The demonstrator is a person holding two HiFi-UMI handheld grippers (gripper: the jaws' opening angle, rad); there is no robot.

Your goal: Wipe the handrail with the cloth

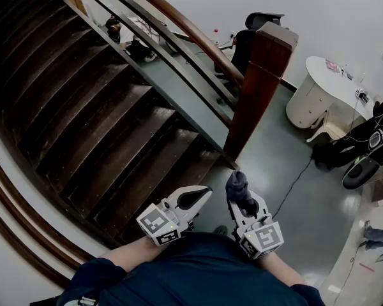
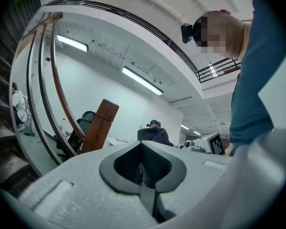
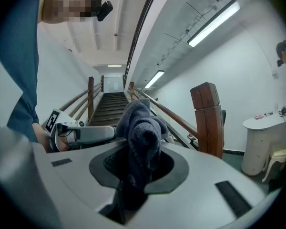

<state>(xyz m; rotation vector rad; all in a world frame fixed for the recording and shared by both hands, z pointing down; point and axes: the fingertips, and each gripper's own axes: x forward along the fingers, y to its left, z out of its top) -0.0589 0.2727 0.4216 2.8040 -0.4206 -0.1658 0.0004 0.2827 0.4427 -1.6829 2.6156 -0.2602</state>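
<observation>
Starting on my left, I'm standing at the foot of the dark wooden stairs (image 1: 96,107), and the left gripper (image 1: 195,197) is riding low in front of me with its jaws pressed together on nothing, so it's offering no help if something slips. Moving across, the right gripper (image 1: 244,204) is pinching the dark grey cloth (image 1: 237,185) low down, and most of the fabric is bunching up above the jaw tips in a loose wad. That's my main worry: I'm thinking a drag along the wood could tug the wad out of the pinch, since only its lower part looks trapped. Further right, the newel post (image 1: 258,94) is standing between me and the handrail (image 1: 179,21), which is curving up and away, well apart from the cloth; nothing is touching it yet. If I'm coming in too flat, the hard jaw tips could be scraping the varnish instead of the cloth. Over to the far right a cable (image 1: 293,183) is trailing on the floor, a likely snag for my feet while I'm watching the rail.
</observation>
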